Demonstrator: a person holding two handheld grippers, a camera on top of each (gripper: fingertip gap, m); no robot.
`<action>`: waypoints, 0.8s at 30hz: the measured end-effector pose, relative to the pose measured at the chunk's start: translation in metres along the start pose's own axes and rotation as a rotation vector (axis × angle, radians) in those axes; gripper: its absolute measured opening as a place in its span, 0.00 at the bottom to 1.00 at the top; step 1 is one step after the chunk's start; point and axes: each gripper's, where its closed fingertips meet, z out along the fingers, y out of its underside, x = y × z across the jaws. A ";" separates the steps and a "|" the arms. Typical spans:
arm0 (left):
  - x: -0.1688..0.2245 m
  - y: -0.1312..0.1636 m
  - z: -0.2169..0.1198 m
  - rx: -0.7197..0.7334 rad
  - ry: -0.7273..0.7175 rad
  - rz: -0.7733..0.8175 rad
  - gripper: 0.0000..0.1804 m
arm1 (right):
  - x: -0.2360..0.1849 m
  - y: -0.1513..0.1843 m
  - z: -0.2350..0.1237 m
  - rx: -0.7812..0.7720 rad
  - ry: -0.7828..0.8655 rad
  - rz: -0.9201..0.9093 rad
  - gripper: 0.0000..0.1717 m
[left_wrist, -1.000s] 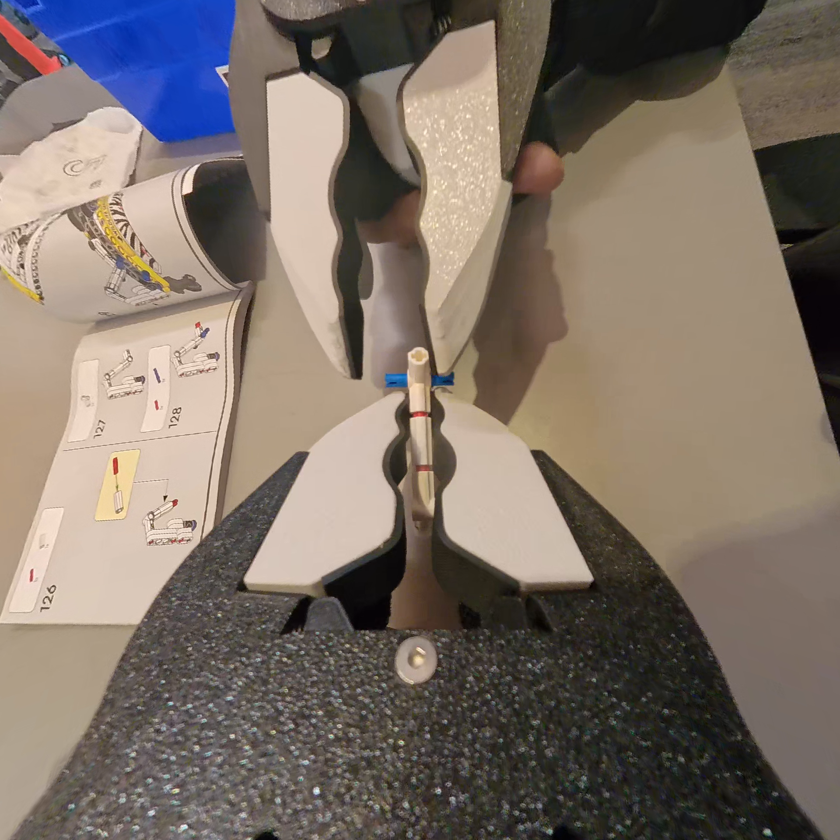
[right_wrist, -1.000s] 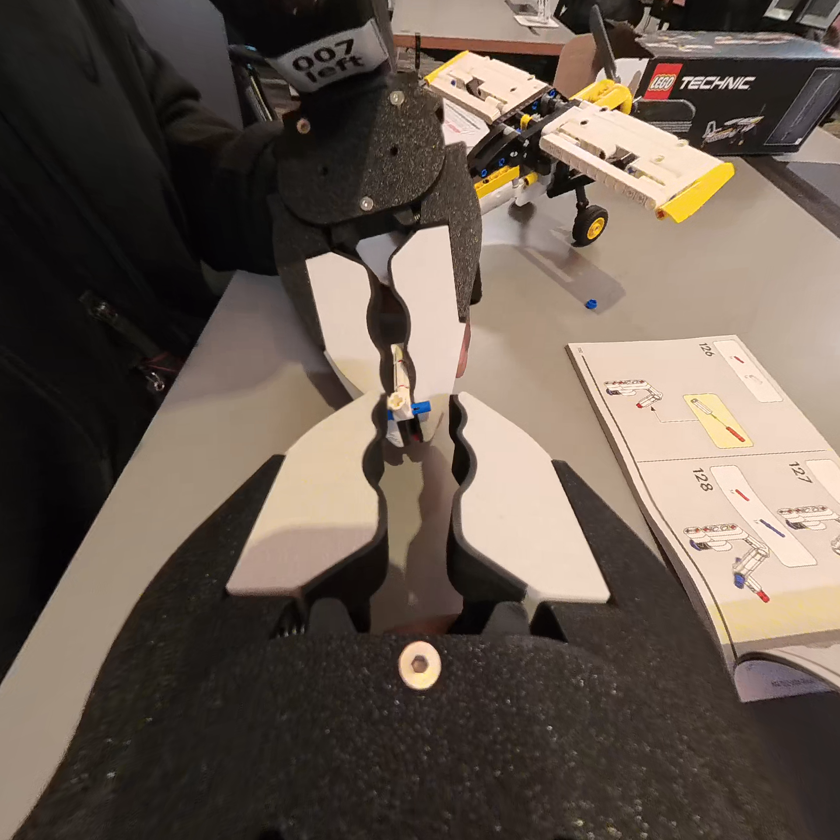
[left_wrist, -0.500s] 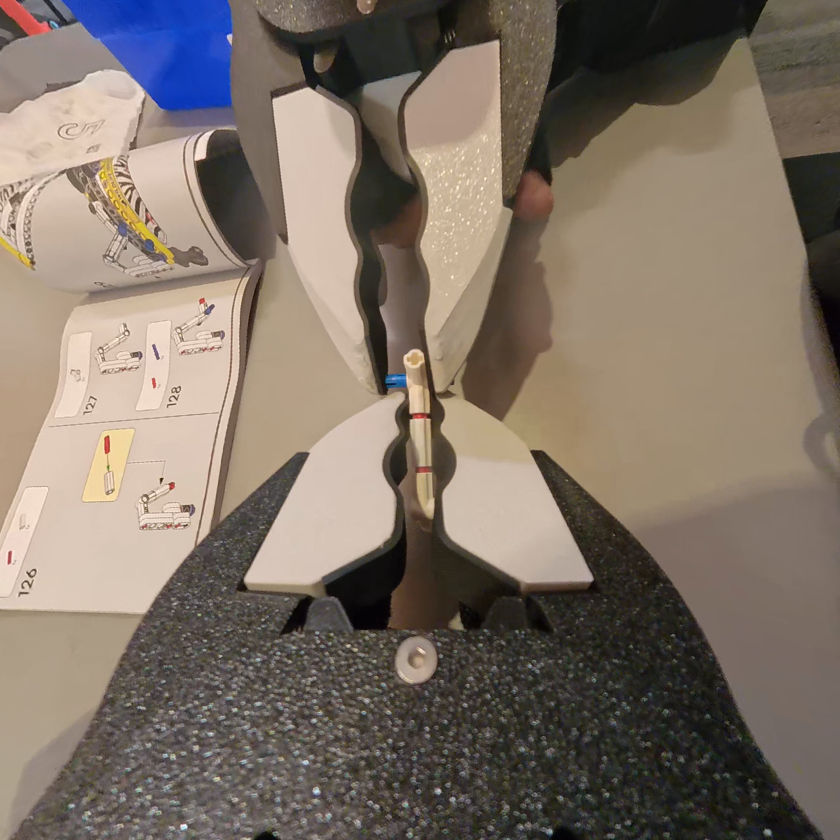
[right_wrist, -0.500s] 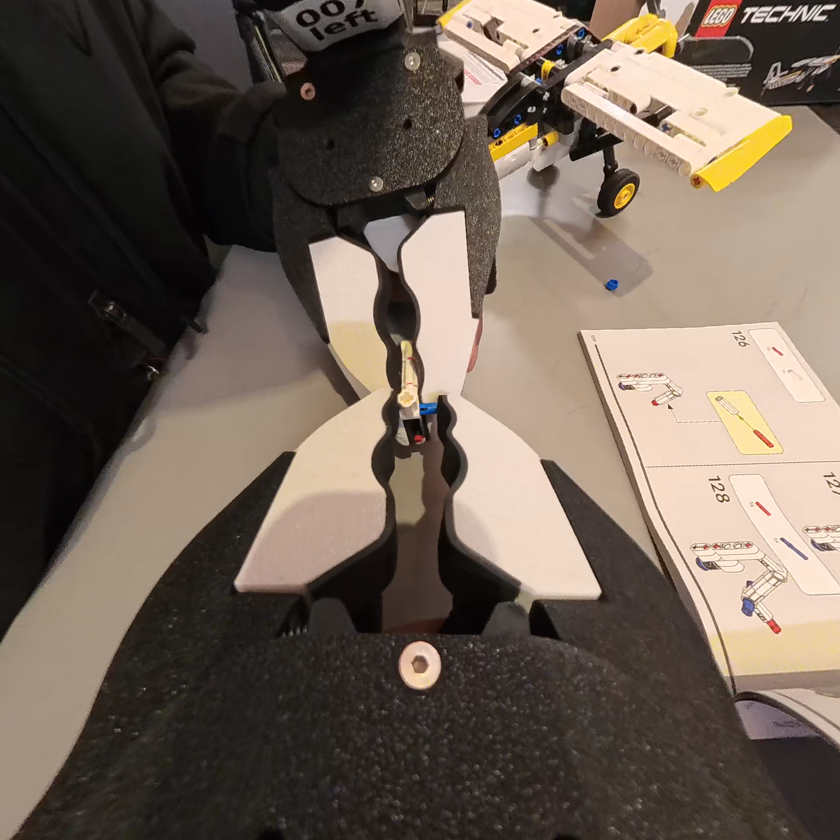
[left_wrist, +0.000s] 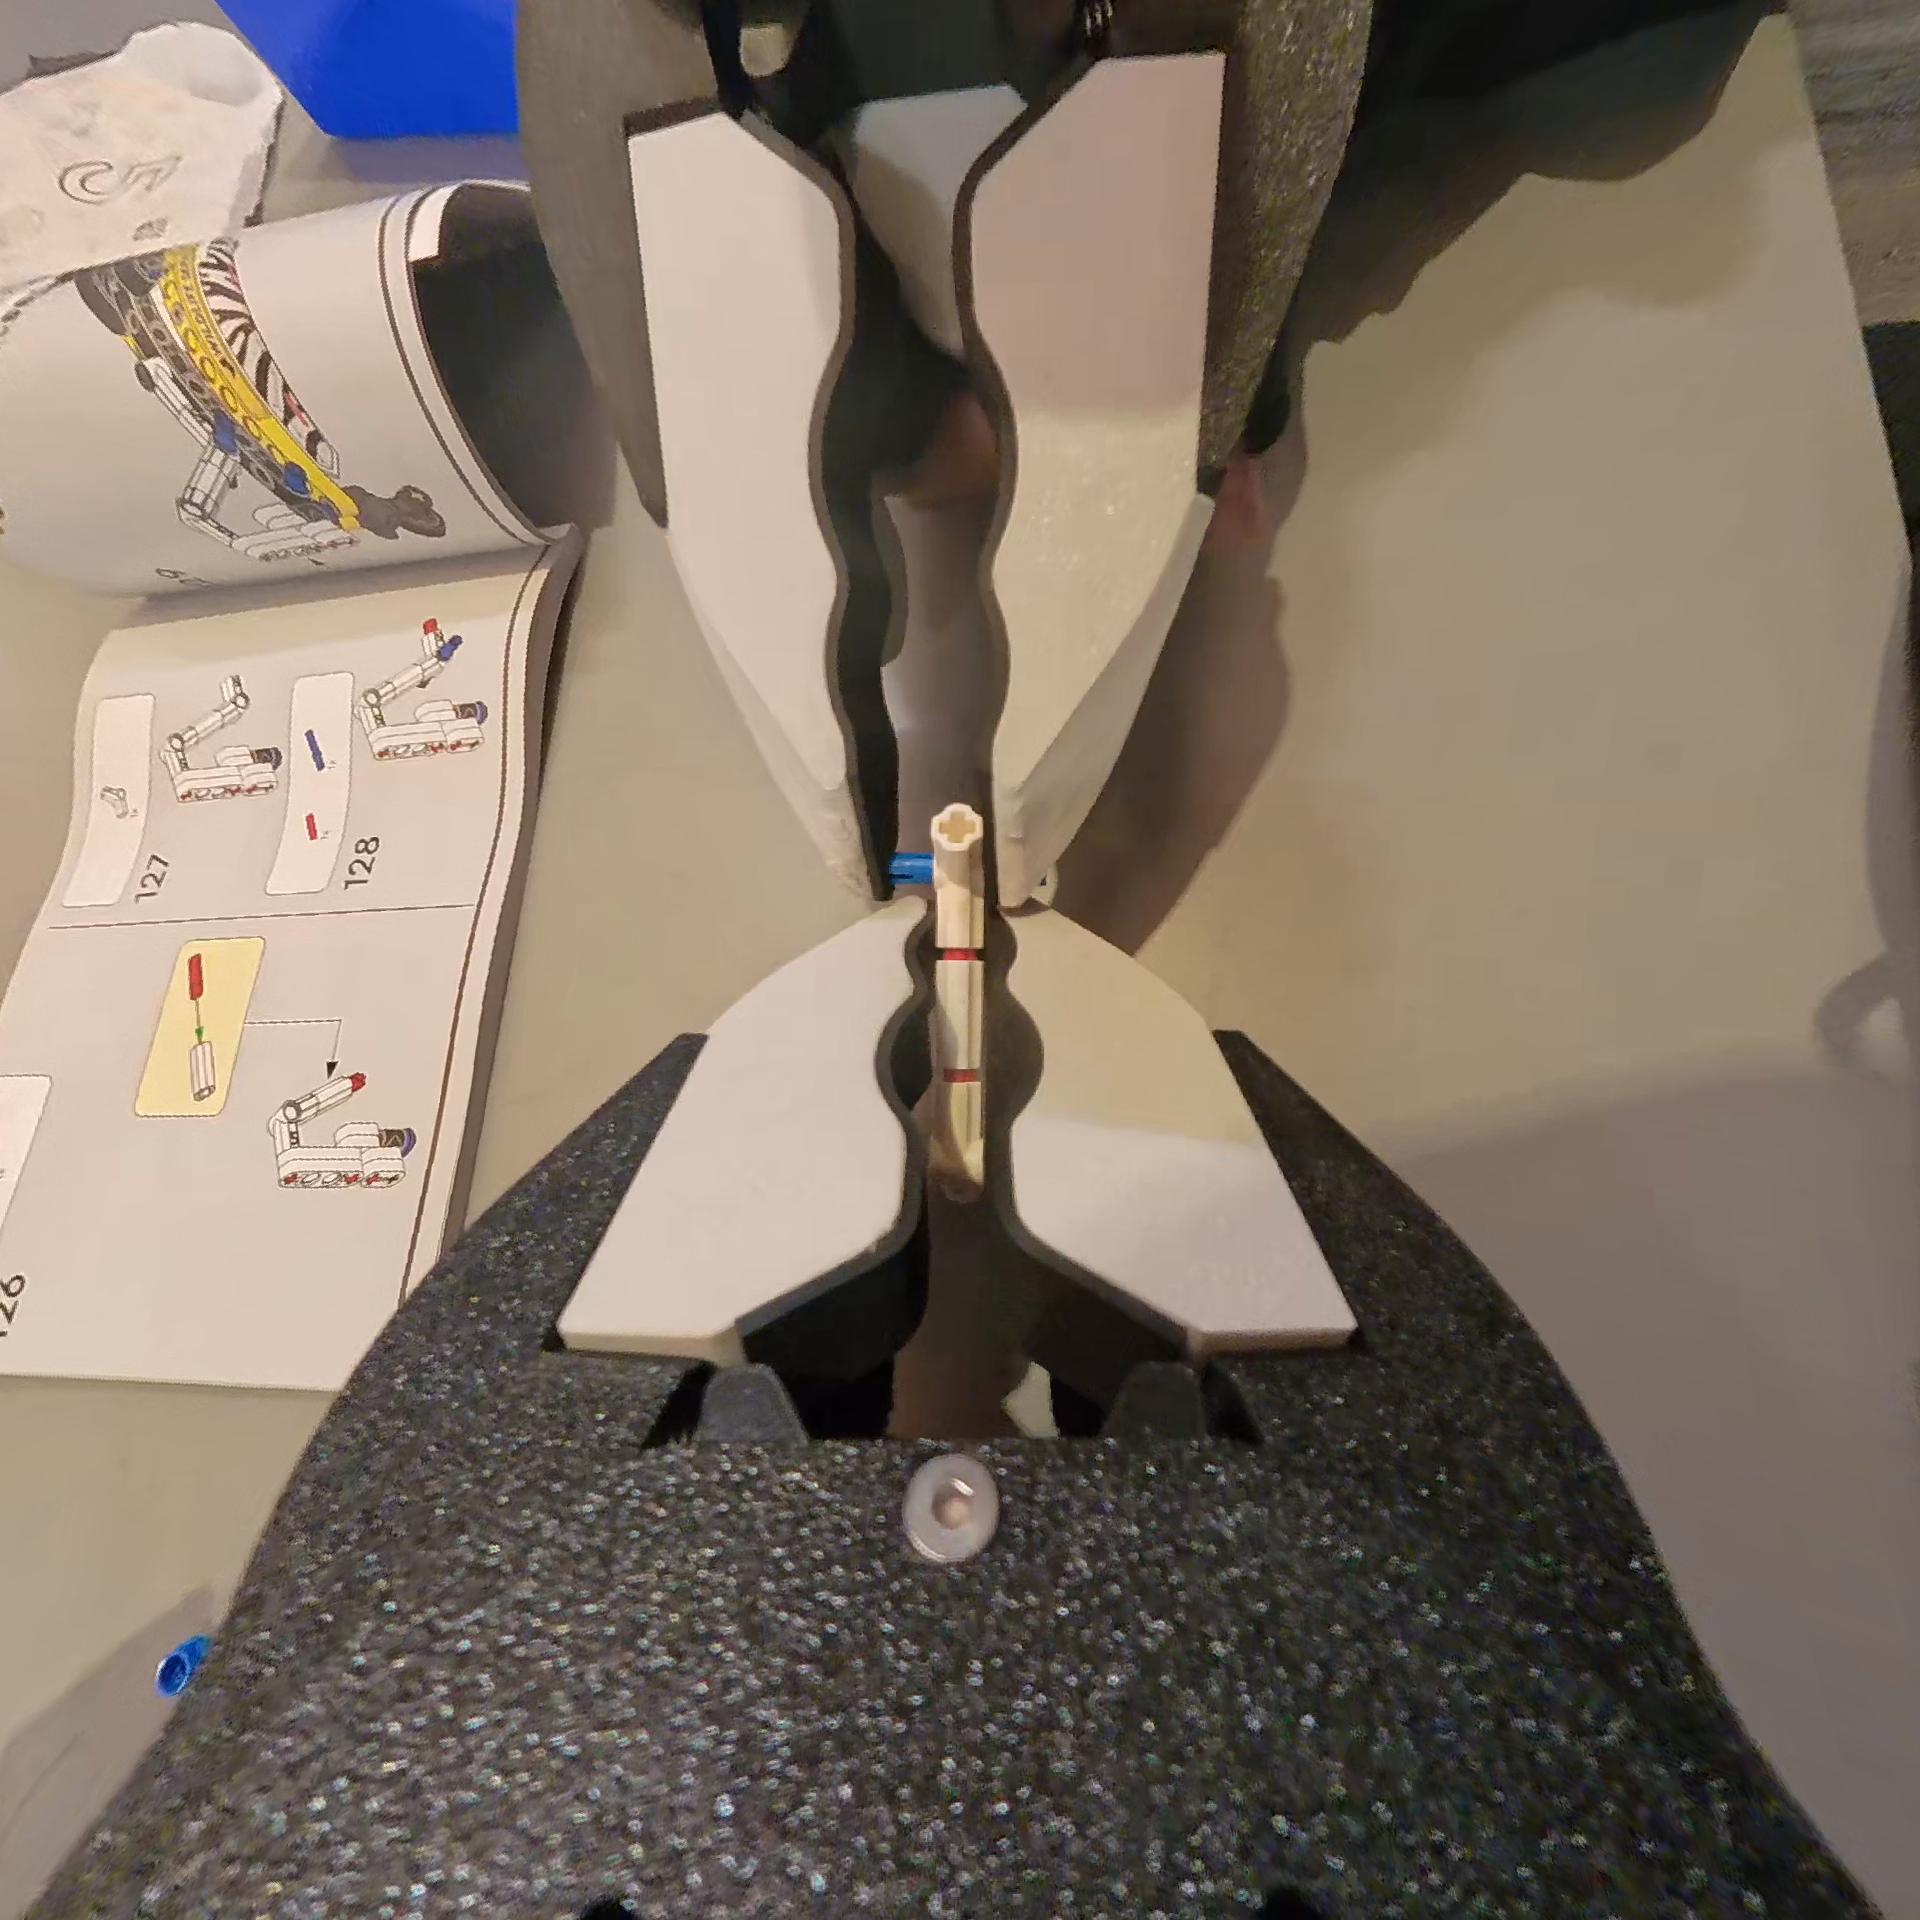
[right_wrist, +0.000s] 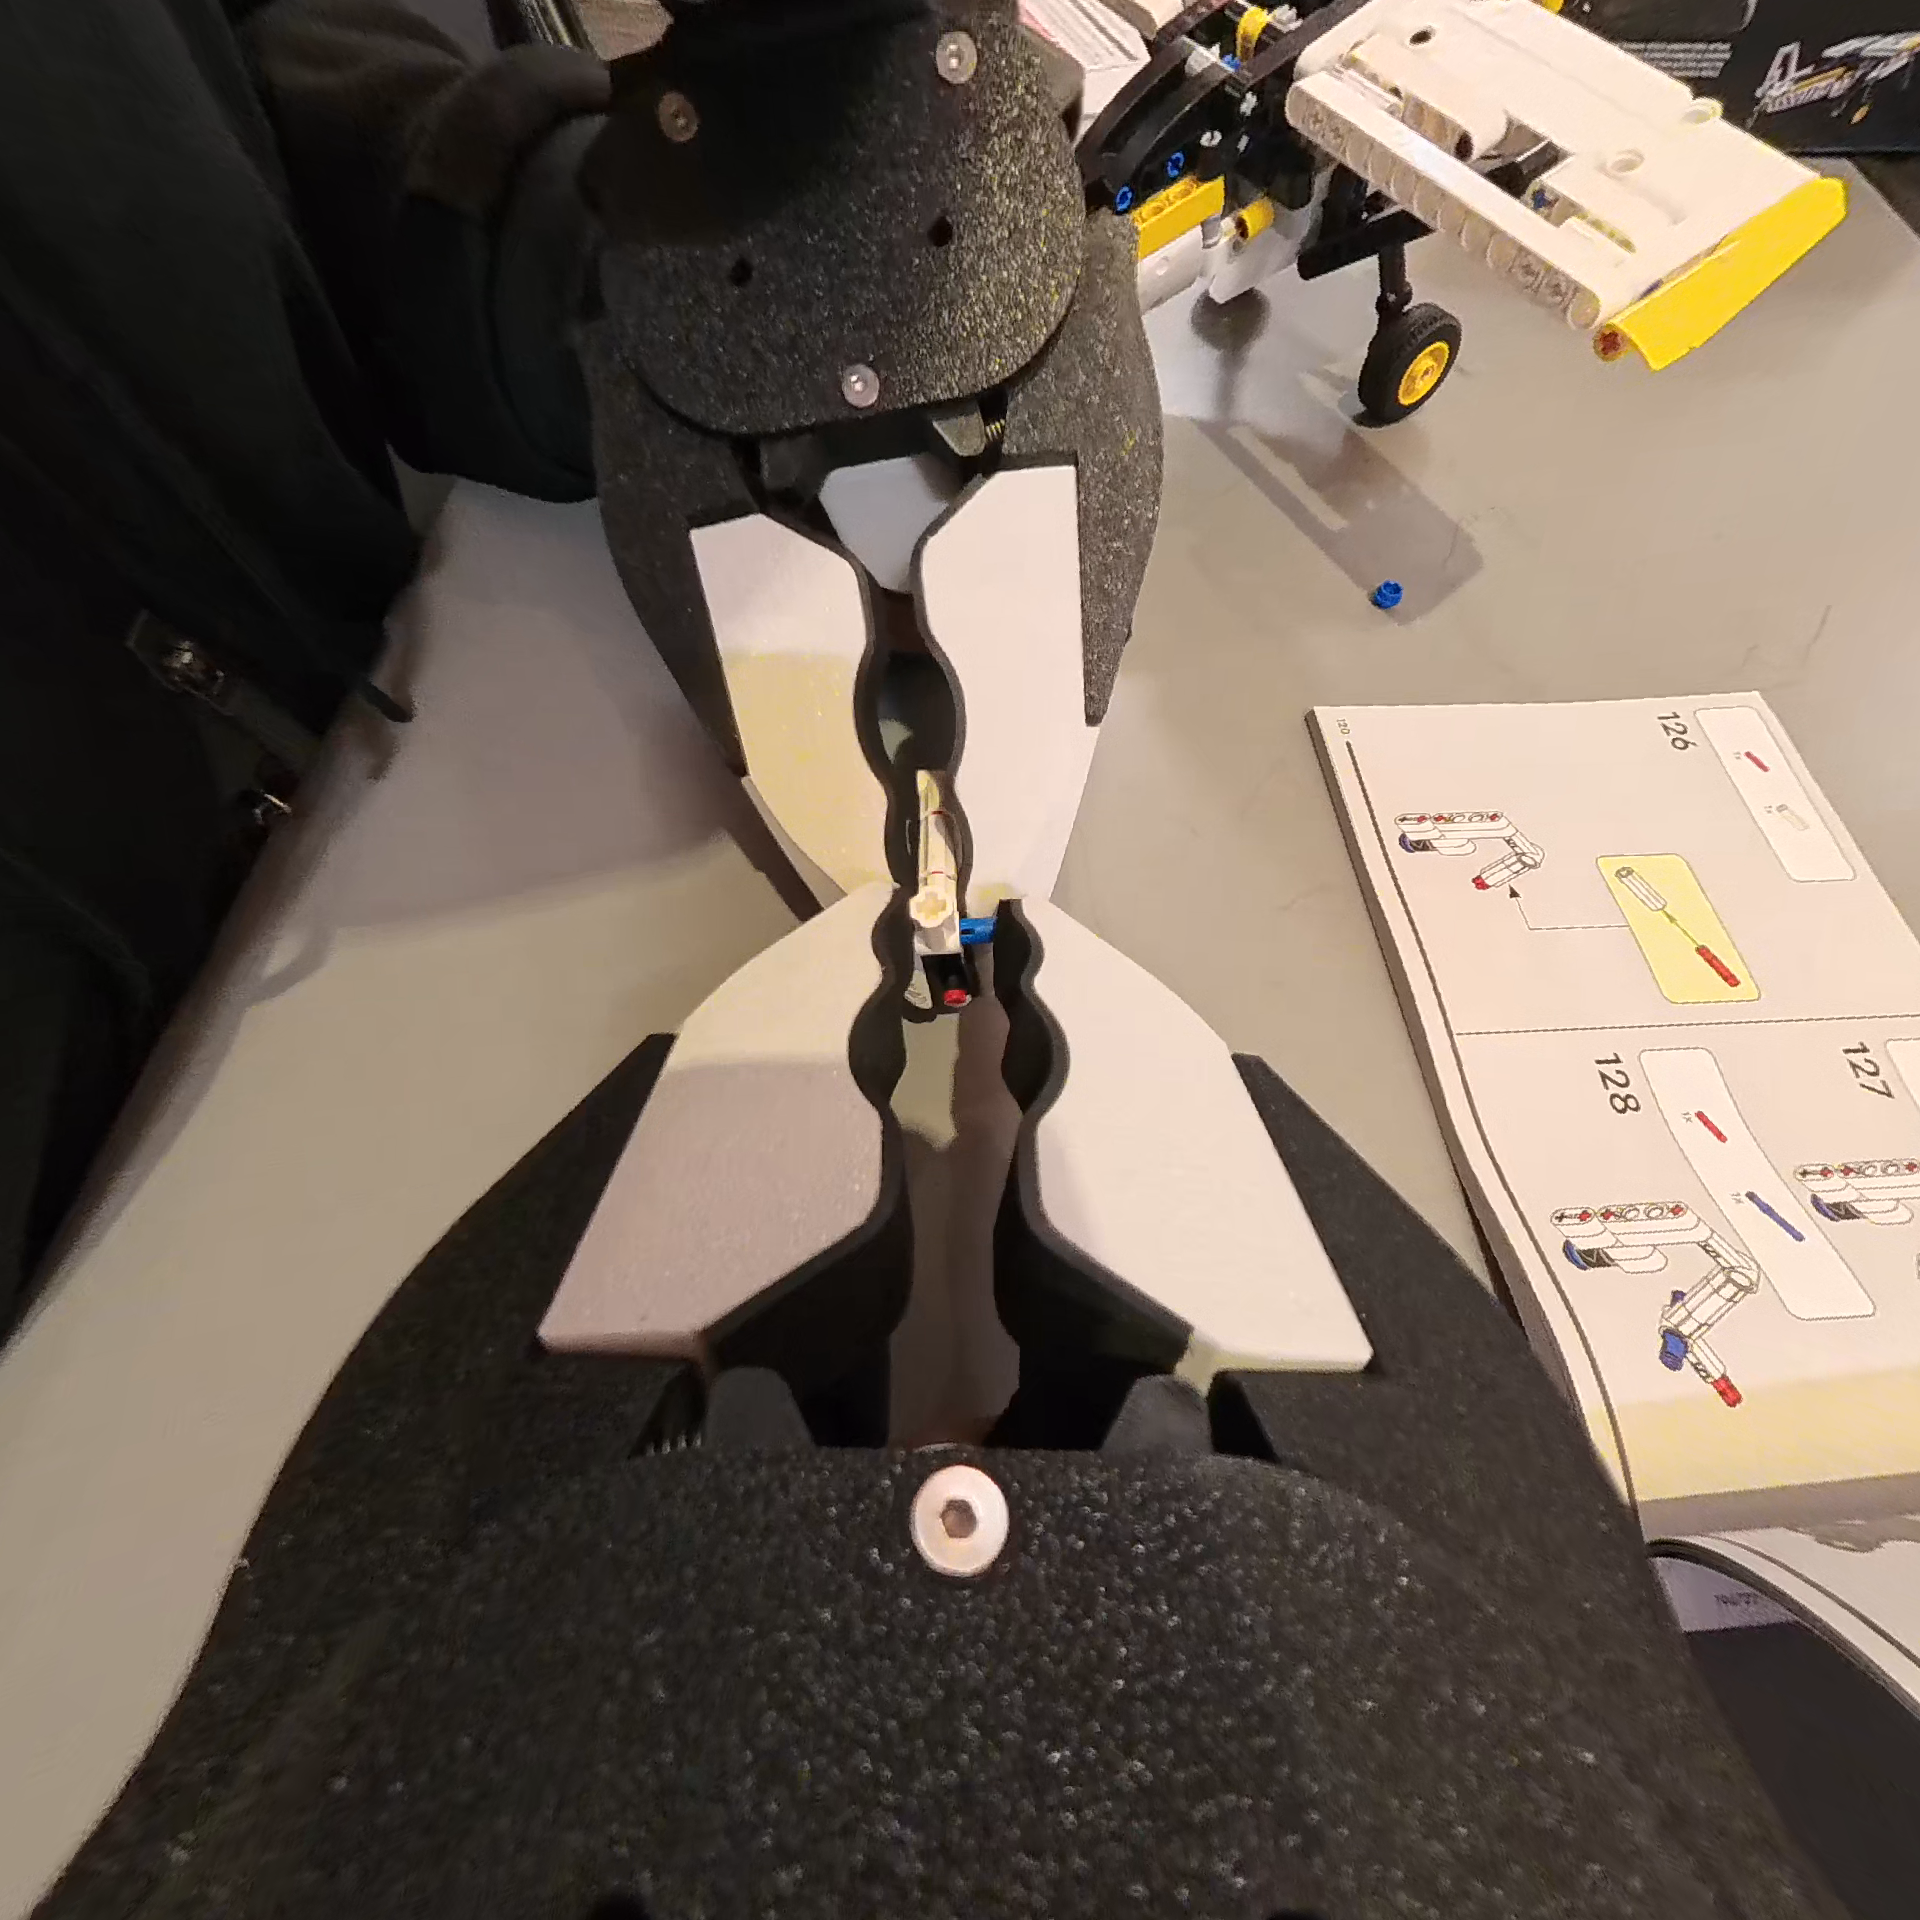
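Meeting tip to tip above the grey surface (right_wrist: 1299, 499), near its edge by the person's dark sleeve, two handheld grippers share a slim white plastic connector rod with red rings (left_wrist: 957, 997). The left gripper (left_wrist: 957, 914) clamps it in narrow jaws. The right gripper (right_wrist: 951, 935), jaws slightly wider, closes on the rod's short blue cross-pin (right_wrist: 979, 928); squeezing squarely looks next.

— Warm, fairly bright indoor light from above; soft shadows on the pale grey matte tabletop (left_wrist: 1455, 727) beyond and beside the fingertips.

— Strong wide-angle bending at the edges. Slight blur far ahead; faint yellowish glare on the near white finger faces.
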 end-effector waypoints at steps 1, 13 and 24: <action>0.000 0.000 0.000 0.000 0.000 -0.005 0.03 | 0.000 0.000 0.000 0.000 0.006 -0.006 0.09; -0.010 -0.009 -0.007 0.086 -0.022 -0.071 0.05 | 0.011 -0.003 -0.008 0.050 0.055 0.004 0.09; -0.004 -0.005 -0.005 0.051 -0.011 0.010 0.04 | 0.005 -0.004 -0.004 0.045 0.020 -0.048 0.09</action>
